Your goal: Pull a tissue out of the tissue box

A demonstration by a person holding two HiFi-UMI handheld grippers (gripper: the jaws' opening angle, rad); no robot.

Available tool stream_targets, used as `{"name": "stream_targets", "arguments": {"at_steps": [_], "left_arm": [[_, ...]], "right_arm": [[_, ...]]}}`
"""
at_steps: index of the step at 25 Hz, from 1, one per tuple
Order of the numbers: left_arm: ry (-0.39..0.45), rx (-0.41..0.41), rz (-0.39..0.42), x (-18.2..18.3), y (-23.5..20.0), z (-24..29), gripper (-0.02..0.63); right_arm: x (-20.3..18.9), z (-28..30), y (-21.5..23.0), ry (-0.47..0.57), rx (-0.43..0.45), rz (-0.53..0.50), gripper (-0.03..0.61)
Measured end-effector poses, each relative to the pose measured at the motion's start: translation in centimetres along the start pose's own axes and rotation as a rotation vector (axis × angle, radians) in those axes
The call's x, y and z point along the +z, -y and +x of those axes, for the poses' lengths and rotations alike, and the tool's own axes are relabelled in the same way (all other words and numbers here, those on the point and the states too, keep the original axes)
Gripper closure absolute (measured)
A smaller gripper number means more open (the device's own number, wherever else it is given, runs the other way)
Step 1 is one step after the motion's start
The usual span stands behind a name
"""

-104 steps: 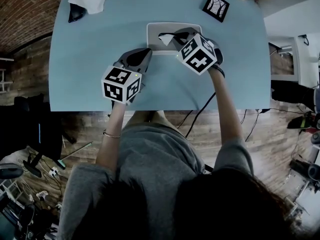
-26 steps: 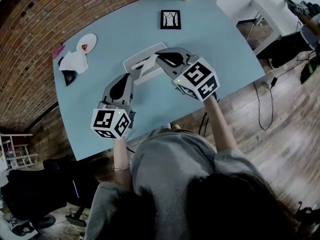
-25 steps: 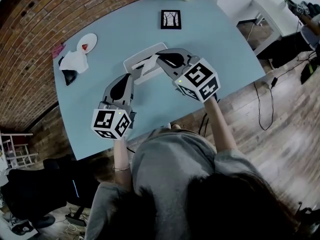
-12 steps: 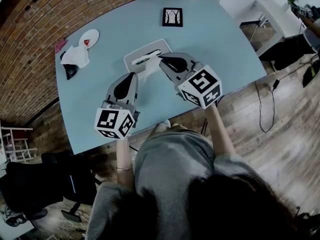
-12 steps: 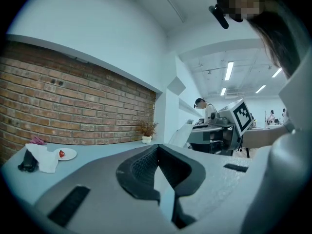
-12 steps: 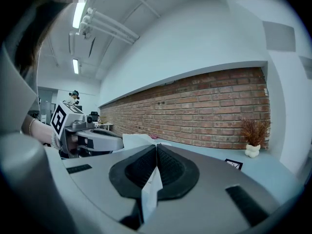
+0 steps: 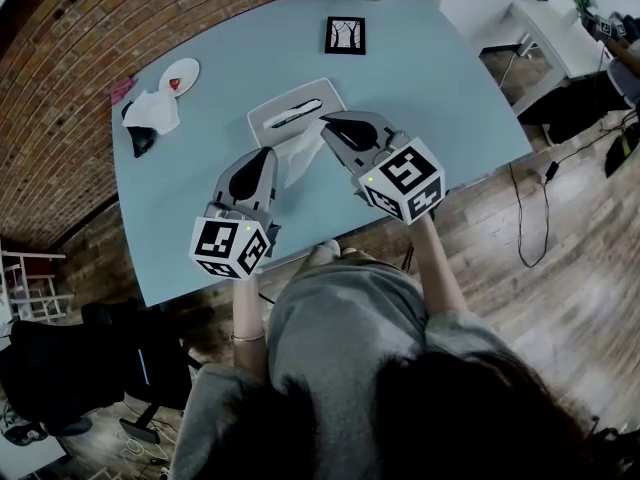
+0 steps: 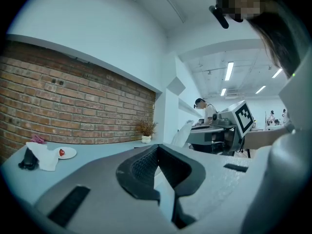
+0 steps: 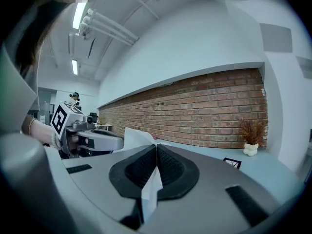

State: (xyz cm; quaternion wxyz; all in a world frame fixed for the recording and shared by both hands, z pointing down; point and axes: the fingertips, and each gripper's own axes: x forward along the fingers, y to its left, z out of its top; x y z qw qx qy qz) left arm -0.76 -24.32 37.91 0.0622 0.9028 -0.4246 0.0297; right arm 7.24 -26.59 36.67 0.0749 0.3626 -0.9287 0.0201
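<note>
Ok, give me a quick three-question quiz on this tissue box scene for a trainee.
1. True or false: the right gripper is shut on a tissue.
2. Relative to the tissue box, the framed picture lies: A) on top of it, B) on the table beyond it, C) under it.
3. Fill in: the crumpled tissue lies beside a small white ____.
Key: 1 true; 2 B; 3 plate.

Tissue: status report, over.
Right tongs shut on the tissue; left tongs shut, empty. Tissue hangs beside the box, looks clear of it. Nothing in the way.
</note>
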Motion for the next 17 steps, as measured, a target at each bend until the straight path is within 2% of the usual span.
{"name": "stream_targets", "arguments": {"at_steps": [17], "left_arm": [[-0.003,-0.001,0.007,0.09,-0.05,0.04,0.611]], "right_arm": [[-0.13,0.00,0.09,0.015,-0.003,0.004,0.578]]}}
